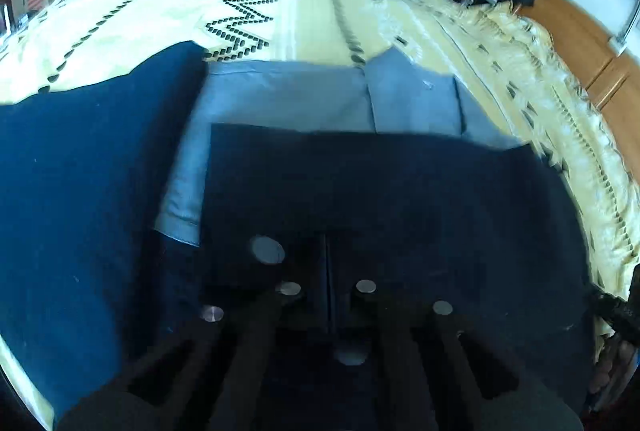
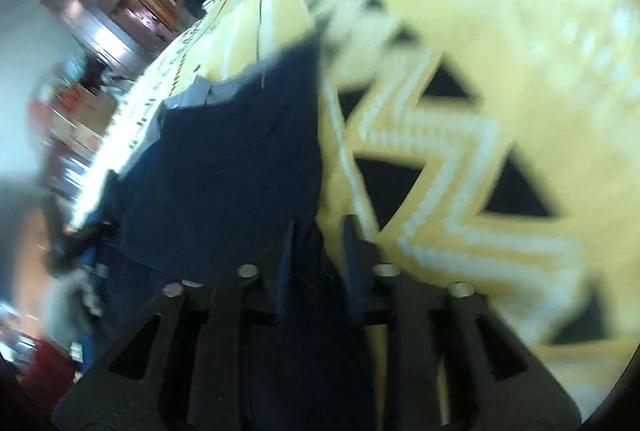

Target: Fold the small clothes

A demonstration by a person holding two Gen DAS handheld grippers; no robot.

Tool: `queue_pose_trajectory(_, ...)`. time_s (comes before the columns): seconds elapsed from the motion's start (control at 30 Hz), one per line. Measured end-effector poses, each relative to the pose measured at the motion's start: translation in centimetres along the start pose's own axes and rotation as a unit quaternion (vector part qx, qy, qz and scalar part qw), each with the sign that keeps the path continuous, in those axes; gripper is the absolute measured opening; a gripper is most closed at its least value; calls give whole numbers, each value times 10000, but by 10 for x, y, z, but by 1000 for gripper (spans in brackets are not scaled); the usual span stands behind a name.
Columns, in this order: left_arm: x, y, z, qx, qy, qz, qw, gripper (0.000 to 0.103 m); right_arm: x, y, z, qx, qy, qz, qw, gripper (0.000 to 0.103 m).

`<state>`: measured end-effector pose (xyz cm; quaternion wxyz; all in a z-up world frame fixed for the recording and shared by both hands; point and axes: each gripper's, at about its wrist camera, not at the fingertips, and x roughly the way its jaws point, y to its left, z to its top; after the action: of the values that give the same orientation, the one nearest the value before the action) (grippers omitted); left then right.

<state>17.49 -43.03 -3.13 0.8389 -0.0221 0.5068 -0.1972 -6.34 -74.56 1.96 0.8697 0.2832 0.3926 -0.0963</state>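
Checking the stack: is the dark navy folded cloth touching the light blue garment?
Touching. The left wrist view shows the dark navy folded cloth lying on the light blue garment, overlapping its near edge with no gap.
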Motion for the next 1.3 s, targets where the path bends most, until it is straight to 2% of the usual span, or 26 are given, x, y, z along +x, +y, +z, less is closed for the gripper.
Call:
queue_pose_trajectory(0.1,-11,-2,0,115,-120,18,9999,7,-35,28,13,-257,-619,74,9977,27)
queue_pose_trajectory(0.17,-15,-4,-6,79,-204,-67,9997,7,-26,56,28,-509,-601,458,9958,24)
queue_pose_trajectory(0.27,-18,8,-16,-221,-282,-319,9988,7,24,104,50,-1053,-312,794,9908,16)
queue_pose_trajectory(0.37,-21,13,-18,-342,-309,-475,9978,7,95,148,68,-1485,210,868,9849,11)
queue_pose_trajectory(0.4,-20,13,-19,-331,-311,-479,9978,7,119,157,71,-1571,404,813,9834,11)
queue_pose_trajectory(0.47,-22,12,-20,-310,-325,-483,9978,7,173,168,72,-1729,945,425,9795,10)
queue_pose_trajectory(0.5,-19,11,-19,-312,-334,-487,9978,7,188,168,70,-1716,1029,302,9793,8)
queue_pose_trajectory(0.53,-19,11,-19,-320,-341,-502,9976,7,190,168,70,-1715,855,345,9809,7)
queue_pose_trajectory(0.6,-23,13,-21,-369,-351,-569,9971,7,186,173,72,-1792,794,176,9804,7)
queue_pose_trajectory(0.63,-24,15,-22,-380,-361,-588,9969,7,179,176,71,-1830,704,45,9806,13)
queue_pose_trajectory(0.67,-29,17,-23,-395,-392,-616,9965,9,167,180,71,-1846,530,-7,9814,14)
queue_pose_trajectory(0.73,-40,21,-27,-453,-474,-622,9959,22,143,184,66,-1787,215,205,9835,14)
queue_pose_trajectory(0.77,-46,24,-28,-481,-540,-582,9957,33,133,186,61,-1786,85,284,9835,19)
queue_pose_trajectory(0.8,-51,26,-29,-522,-589,-582,9952,35,129,188,55,-1845,26,326,9823,22)
queue_pose_trajectory(0.87,-66,35,-31,-651,-697,-615,9935,35,141,191,39,-2098,166,254,9773,23)
queue_pose_trajectory(0.93,-83,46,-31,-720,-834,-566,9923,36,167,178,37,-1930,615,170,9791,23)
queue_pose_trajectory(0.97,-95,54,-32,-756,-934,-516,9914,38,169,170,40,-1698,583,364,9831,21)
queue_pose_trajectory(1.03,-116,74,-32,-919,-1093,-403,9889,40,164,174,48,-1657,546,232,9844,22)
queue_pose_trajectory(1.07,-126,88,-33,-1040,-1184,-309,9870,41,152,182,50,-1752,252,56,9842,26)
queue_pose_trajectory(1.13,-144,114,-36,-1301,-1321,-104,9826,44,137,190,54,-1682,10,269,9854,26)
queue_pose_trajectory(1.2,-157,137,-42,-1515,-1394,54,9786,47,125,210,52,-1555,40,722,9852,32)
queue_pose_trajectory(1.27,-161,149,-48,-1613,-1401,153,9768,47,118,250,34,-1863,133,1265,9742,48)
queue_pose_trajectory(1.3,-160,153,-51,-1631,-1402,161,9765,47,115,269,21,-2158,161,1431,9658,49)
